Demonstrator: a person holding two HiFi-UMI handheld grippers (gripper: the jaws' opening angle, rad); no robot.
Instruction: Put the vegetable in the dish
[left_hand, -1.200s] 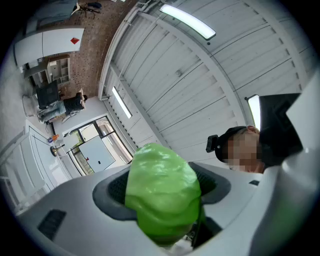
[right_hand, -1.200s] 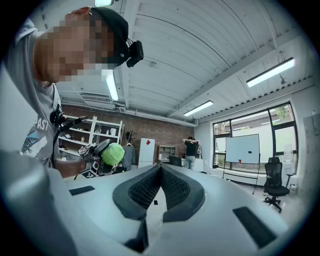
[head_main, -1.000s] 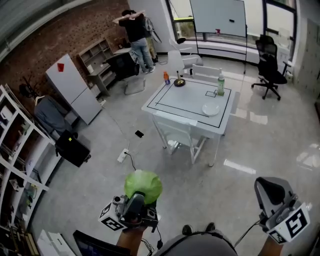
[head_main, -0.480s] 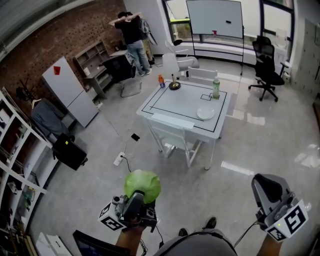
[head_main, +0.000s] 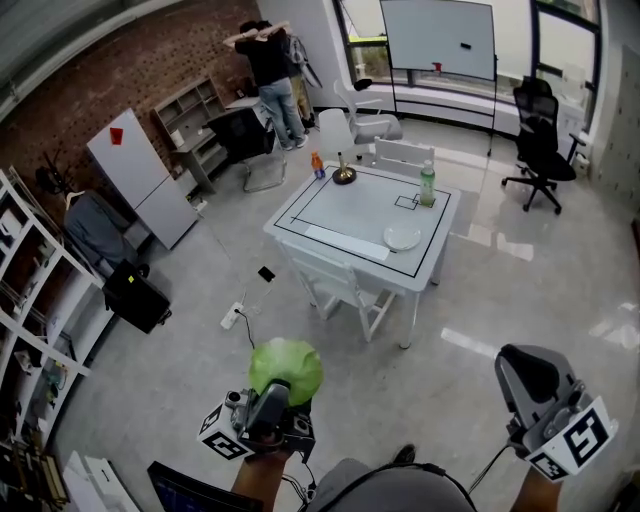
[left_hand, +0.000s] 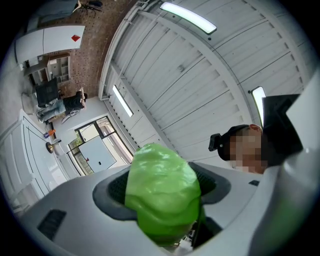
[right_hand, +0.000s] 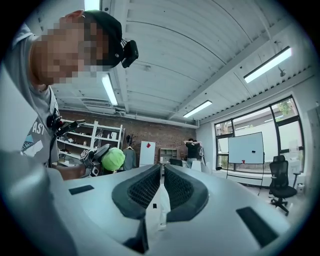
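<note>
The green leafy vegetable (head_main: 286, 368) is gripped in the left tongs (left_hand: 162, 200). The pads are pressed on its two sides, and they're spread pretty wide because the thing is bulky. It's held up over the floor, well apart from the white counter (head_main: 340, 215) and on the counter's near side, so it's nowhere close to the dish yet.

The right tongs (right_hand: 162, 172) are closed narrow, pad against pad, with nothing caught between them. They're also kept well short of the counter, off to its near right.

The dish (head_main: 402, 238), a white plate, can be seen on the counter near its right near edge, inside the black outline taped on the top. A green bottle (head_main: 427, 186) is stood on the counter's far right side, just beside a small taped square. An orange bottle (head_main: 317, 164) and a dark bowl-like thing (head_main: 344, 177) are parked at the counter's far left corner. A white chair (head_main: 335, 285) is tucked against the counter's near side. Beyond the counter's far left, a person (head_main: 270, 65) is seen from behind with arms raised, and a whiteboard (head_main: 437, 37) is set up past the far side.
</note>
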